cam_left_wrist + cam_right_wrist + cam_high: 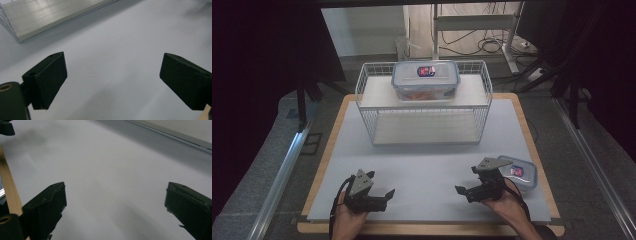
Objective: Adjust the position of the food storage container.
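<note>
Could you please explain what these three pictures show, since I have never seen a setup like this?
A person sits at a table and holds a hand-operated two-jaw gripper in each hand. The high view looks down from above: the left gripper and the right gripper rest near the front edge of the pale mat. The other two pictures come from cameras riding on the grippers, looking along their black jaws at the mat: the left gripper and right gripper views. Both pairs of jaws stand wide open with nothing between them. At the back stands a white wire rack with a lidded plastic container on its top shelf. A smaller lidded container lies beside the right hand.
</note>
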Motion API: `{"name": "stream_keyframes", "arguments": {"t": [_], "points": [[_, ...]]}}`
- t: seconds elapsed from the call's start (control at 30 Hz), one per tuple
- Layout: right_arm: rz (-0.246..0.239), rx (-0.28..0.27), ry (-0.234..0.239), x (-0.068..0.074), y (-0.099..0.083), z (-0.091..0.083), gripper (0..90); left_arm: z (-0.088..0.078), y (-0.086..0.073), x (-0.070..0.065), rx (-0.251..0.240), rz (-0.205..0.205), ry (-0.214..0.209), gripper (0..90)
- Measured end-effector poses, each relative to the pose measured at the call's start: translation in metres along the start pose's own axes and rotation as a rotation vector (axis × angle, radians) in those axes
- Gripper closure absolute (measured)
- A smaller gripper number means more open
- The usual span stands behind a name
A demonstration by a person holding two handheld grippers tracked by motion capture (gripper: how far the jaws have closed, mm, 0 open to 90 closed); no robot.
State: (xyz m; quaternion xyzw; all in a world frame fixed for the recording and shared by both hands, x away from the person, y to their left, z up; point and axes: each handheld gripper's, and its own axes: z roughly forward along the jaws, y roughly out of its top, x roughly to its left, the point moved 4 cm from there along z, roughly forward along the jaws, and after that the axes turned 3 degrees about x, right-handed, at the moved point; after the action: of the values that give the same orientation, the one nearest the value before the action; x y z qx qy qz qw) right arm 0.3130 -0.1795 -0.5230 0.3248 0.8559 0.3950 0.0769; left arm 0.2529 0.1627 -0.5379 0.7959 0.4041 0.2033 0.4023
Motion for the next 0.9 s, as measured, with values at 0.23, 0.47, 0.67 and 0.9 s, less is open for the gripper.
{"name": "stream_keyframes", "arguments": {"t": [0.23,0.47,0.67,0.9], "points": [[-0.05,0.062,-0.056,-0.005,-0.001,-0.008,31.8,0.003,-0.001,-0.001,0.012,0.03,0.013,4.7],[-0.003,0.015,-0.063,-0.025,0.001,-0.032,62.7,0.001,-0.001,0.001,0.003,0.02,0.004,5.4],[0.05,-0.017,-0.18,-0.05,-0.003,-0.056,85.9,0.0,-0.001,0.002,0.001,0.022,0.008,5.6],[0.173,-0.027,-0.338,-0.086,-0.026,-0.087,89.9,0.003,-0.002,0.001,0.027,0.033,0.007,5.9]]}}
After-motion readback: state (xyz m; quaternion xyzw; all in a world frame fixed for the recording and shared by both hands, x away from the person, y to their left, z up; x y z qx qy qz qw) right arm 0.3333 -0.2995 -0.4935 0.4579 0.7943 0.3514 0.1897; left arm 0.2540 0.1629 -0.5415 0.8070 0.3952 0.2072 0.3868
